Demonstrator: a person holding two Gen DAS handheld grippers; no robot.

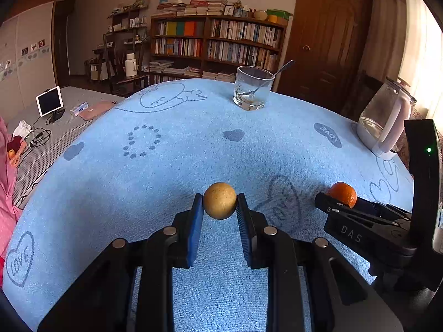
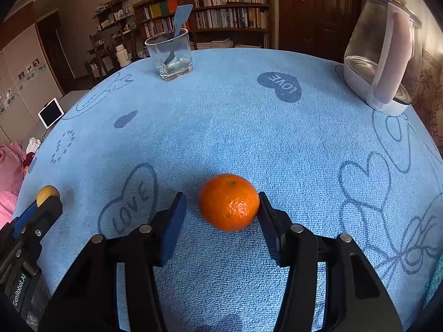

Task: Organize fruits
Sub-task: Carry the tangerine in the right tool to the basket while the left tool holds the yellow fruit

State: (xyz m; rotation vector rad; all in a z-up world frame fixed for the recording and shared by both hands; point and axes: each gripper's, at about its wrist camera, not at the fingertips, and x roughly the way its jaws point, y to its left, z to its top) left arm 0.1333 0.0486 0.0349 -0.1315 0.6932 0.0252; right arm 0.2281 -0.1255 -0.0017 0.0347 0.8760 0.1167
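A round yellow-brown fruit (image 1: 219,200) sits between the blue pads of my left gripper (image 1: 220,203), which is shut on it low over the blue towel (image 1: 166,171). In the right wrist view that gripper (image 2: 41,202) shows at the left edge with the fruit (image 2: 48,193) at its tip. An orange mandarin (image 2: 229,202) rests on the towel between the jaws of my right gripper (image 2: 221,199). The right pad touches its side, while a gap remains at the left pad. From the left wrist view the mandarin (image 1: 342,193) peeks over the right gripper (image 1: 336,203).
A glass tumbler with a spoon (image 1: 252,88) (image 2: 170,55) stands at the table's far side. A glass kettle with a white handle (image 1: 384,121) (image 2: 379,55) stands at the far right. A bed with a tablet (image 1: 49,101) lies left of the table.
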